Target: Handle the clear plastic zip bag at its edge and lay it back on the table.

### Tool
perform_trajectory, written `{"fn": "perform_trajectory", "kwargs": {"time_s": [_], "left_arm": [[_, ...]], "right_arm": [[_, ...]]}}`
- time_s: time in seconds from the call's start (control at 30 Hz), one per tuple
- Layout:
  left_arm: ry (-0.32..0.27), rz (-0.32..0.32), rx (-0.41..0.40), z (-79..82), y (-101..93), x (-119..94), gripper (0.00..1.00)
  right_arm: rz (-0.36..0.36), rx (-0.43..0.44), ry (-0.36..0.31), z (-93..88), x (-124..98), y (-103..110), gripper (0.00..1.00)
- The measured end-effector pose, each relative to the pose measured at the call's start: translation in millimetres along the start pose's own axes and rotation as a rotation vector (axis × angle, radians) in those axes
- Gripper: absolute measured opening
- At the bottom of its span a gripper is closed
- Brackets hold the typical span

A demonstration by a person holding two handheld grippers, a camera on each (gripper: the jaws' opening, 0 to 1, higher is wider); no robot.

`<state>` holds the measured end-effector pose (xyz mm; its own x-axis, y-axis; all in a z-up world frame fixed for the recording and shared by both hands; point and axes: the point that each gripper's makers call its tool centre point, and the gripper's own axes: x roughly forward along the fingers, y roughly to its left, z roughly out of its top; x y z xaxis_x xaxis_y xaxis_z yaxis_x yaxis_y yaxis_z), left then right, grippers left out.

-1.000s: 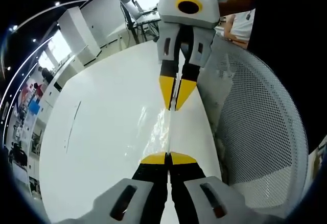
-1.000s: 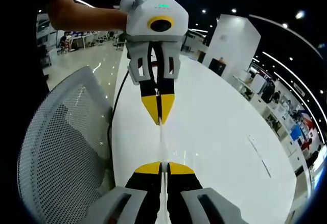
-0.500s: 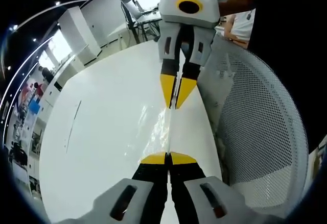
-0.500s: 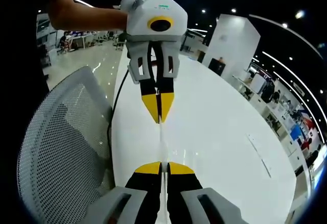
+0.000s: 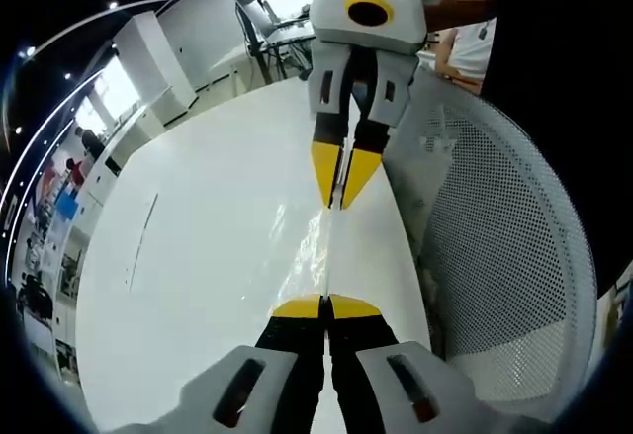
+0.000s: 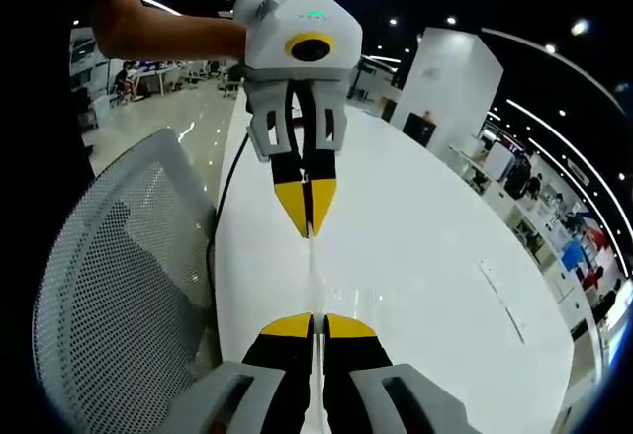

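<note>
— White tabletop (image 5: 198, 246) is running away under dim ceiling lights, with a mesh chair back (image 5: 504, 256) sitting just off its near edge; where is the bag lying?

— The clear zip bag (image 5: 318, 251) is not lying yet; it is hanging stretched between the two tools, edge-on, above the strip of table beside that near edge; in the left gripper view it is reading as a thin glossy sheet with pale streaks, and in the right gripper view (image 6: 313, 266) as barely more than a bright line.

— And the tools are gripping it?

— The left gripper (image 5: 325, 305) is pinched closed on one end of the bag's edge; the right gripper (image 6: 313, 326) is pinched closed on the other end; each is facing the other across the span, the right one (image 5: 340, 192) showing with its yellow tips together in the left gripper view, the left one (image 6: 309, 221) likewise in the right gripper view; a hand and forearm (image 6: 163, 29) are carrying the left tool.

— How would you be laying it down well?

— I'd judge that lowering both ends together, level, is keeping the film flat; letting the middle touch first and easing the tension before releasing is stopping it from springing or folding; keeping it inboard of the edge nearest the chair is wise, since so light a film could be sliding off.
</note>
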<state>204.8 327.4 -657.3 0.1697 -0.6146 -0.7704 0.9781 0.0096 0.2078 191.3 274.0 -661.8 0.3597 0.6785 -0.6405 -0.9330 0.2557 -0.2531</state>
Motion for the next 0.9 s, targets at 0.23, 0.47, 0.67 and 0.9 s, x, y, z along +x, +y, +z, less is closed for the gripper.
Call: {"fn": "perform_trajectory", "kwargs": {"time_s": [0.23,0.47,0.67,0.9], "left_arm": [[0.001,-0.001,-0.007,-0.4,-0.5,-0.4,0.00],[0.008,0.004,-0.010,-2.4,0.1,-0.6,0.00],[0.010,0.005,-0.010,-2.7,0.6,-1.1,0.00],[0.011,0.007,-0.013,-3.6,0.9,-1.4,0.00]], "right_arm": [[0.000,0.000,-0.001,0.1,0.1,0.4,0.00],[0.001,-0.001,-0.001,0.0,0.0,0.7,0.00],[-0.001,0.000,-0.002,-0.1,-0.2,0.3,0.00],[-0.002,0.002,-0.001,-1.1,-0.4,0.5,0.00]]}}
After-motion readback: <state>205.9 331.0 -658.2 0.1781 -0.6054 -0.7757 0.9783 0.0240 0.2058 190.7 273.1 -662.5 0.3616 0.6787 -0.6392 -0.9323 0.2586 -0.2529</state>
